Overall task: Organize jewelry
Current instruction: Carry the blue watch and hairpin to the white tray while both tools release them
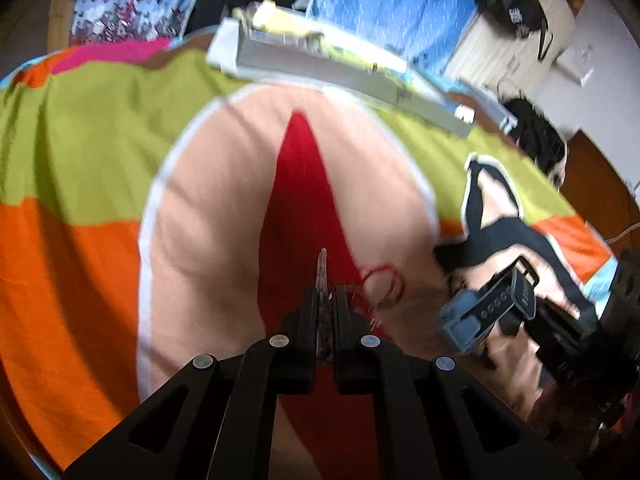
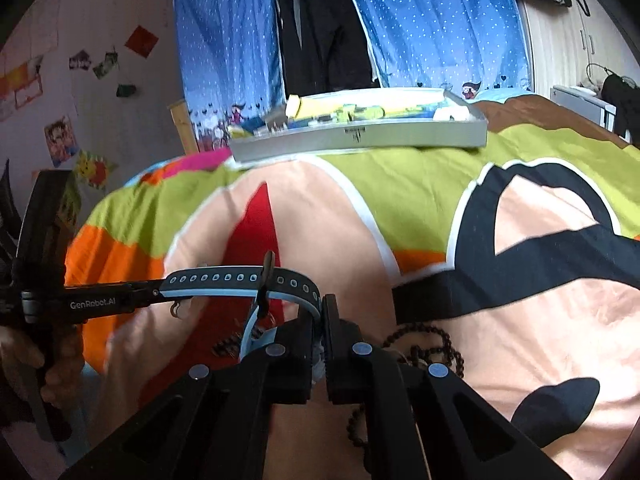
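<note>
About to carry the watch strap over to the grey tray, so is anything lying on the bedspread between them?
Nothing visible: the bedspread between the watch strap and the grey tray is bare.

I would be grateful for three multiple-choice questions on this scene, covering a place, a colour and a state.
1. Where does the bead bracelet lie?
A. on the blanket
B. on the floor
C. on a shelf

2. What colour edges the black watch strap?
A. red
B. light blue
C. yellow

3. How is the watch strap held?
A. lying free
B. by one gripper only
C. by both grippers

Answers:
1 A: the beads rest on the fabric.
2 B: a pale blue underside shows.
3 C: the left gripper and the right gripper each clamp it.
</note>
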### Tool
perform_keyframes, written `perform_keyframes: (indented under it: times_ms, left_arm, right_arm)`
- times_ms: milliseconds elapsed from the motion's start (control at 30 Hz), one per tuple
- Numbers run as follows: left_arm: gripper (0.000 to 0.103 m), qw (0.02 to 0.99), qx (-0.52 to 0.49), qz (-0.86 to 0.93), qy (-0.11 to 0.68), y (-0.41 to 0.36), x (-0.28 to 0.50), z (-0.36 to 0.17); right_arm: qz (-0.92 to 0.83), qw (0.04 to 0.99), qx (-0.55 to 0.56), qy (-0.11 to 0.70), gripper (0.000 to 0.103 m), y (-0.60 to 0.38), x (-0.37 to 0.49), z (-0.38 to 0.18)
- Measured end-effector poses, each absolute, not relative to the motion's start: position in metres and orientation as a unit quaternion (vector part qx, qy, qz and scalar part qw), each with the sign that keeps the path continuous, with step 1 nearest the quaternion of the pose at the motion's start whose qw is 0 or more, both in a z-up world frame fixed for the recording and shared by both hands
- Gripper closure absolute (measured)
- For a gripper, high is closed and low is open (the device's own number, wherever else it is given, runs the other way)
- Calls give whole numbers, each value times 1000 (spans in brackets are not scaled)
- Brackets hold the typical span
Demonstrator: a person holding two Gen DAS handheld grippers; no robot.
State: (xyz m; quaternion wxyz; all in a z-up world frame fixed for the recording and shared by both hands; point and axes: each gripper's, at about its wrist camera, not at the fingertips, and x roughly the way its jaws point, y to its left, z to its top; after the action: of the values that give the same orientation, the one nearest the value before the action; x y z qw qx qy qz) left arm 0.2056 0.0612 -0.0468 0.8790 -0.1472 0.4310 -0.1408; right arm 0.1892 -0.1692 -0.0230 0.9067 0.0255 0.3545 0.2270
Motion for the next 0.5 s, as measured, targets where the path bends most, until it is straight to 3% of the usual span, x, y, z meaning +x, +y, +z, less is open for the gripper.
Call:
perform_keyframes:
  times_ms: [267, 500]
  left_arm:
    - [99, 912, -151, -126, 359, 57, 251, 16]
    - [99, 929, -123, -122, 327, 38, 348, 47]
  right_arm:
    - [227, 920, 63, 312, 98, -175, 254, 33]
    - [173, 944, 84, 269, 98, -182, 358, 65]
